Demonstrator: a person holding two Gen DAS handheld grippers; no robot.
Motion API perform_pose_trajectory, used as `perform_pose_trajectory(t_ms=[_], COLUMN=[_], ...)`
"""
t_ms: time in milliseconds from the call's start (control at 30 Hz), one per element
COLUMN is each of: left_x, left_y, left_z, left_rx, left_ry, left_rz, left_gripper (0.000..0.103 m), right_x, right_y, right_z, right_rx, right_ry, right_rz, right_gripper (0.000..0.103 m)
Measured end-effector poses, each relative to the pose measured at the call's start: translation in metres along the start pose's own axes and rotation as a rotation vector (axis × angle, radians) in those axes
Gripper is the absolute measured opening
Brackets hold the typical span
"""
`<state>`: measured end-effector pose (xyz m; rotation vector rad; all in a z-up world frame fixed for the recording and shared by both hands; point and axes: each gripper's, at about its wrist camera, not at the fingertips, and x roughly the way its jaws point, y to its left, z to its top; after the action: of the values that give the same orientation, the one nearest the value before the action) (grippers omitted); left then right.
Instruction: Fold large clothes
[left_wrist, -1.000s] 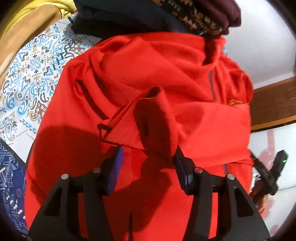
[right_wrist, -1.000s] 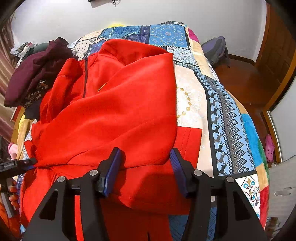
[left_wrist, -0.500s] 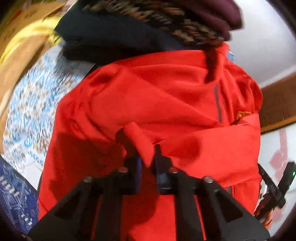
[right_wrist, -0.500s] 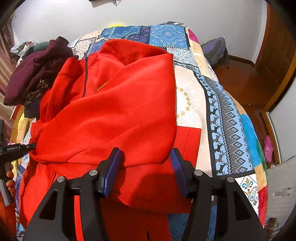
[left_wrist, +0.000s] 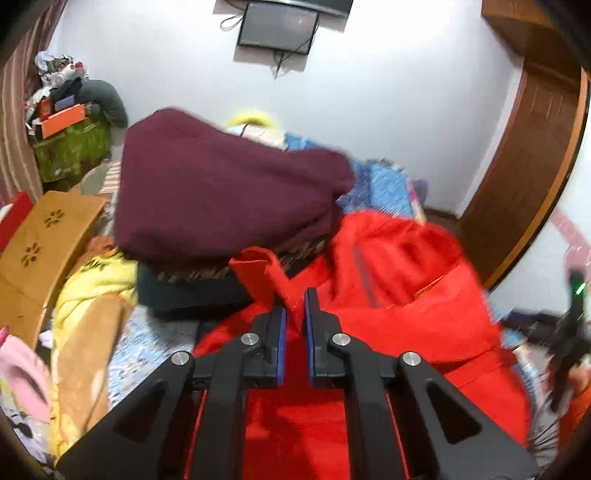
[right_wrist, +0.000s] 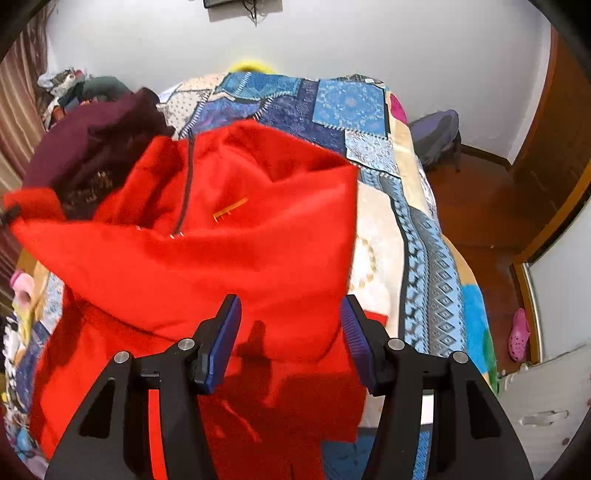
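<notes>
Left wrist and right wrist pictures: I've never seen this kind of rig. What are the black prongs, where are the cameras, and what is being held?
No robot is involved. A person holds a two-finger tool in each hand, and a fisheye camera on each tool looks forward along its fingers, hence the bent edges. In the left wrist view, the left tool has its blue-padded fingers pinched on a fold of the red jacket, lifting it. In the right wrist view, the right tool is open above the same jacket, holding nothing. The jacket lies on a patchwork bedspread. Beside it sits a stack of clothes topped by a maroon garment. A screen hangs on the wall behind.
</notes>
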<state>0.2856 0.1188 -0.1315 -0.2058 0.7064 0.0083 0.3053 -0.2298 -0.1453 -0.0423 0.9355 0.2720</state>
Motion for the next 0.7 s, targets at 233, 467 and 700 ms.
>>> perform_pose_trajectory(t_ms=[233, 467, 700], left_x=[0.059, 0.102, 0.079], left_y=[0.052, 0.086, 0.096], left_z=[-0.073, -0.121, -0.1], left_rx=[-0.024, -0.105, -0.131], left_ry=[0.204, 0.439, 0.393], left_rz=[0.143, 0.229, 0.199], left_gripper=[0.01, 0.011, 0.011], right_x=[0.037, 0.031, 0.024], right_y=[0.021, 0.022, 0.019], right_z=[-0.014, -0.017, -0.01], right_rx=[-0.064, -0.064, -0.062], right_ry=[0.122, 0.106, 0.101], right_rz=[0.009, 0.001, 0.014], right_gripper=[0.052, 0.052, 0.052])
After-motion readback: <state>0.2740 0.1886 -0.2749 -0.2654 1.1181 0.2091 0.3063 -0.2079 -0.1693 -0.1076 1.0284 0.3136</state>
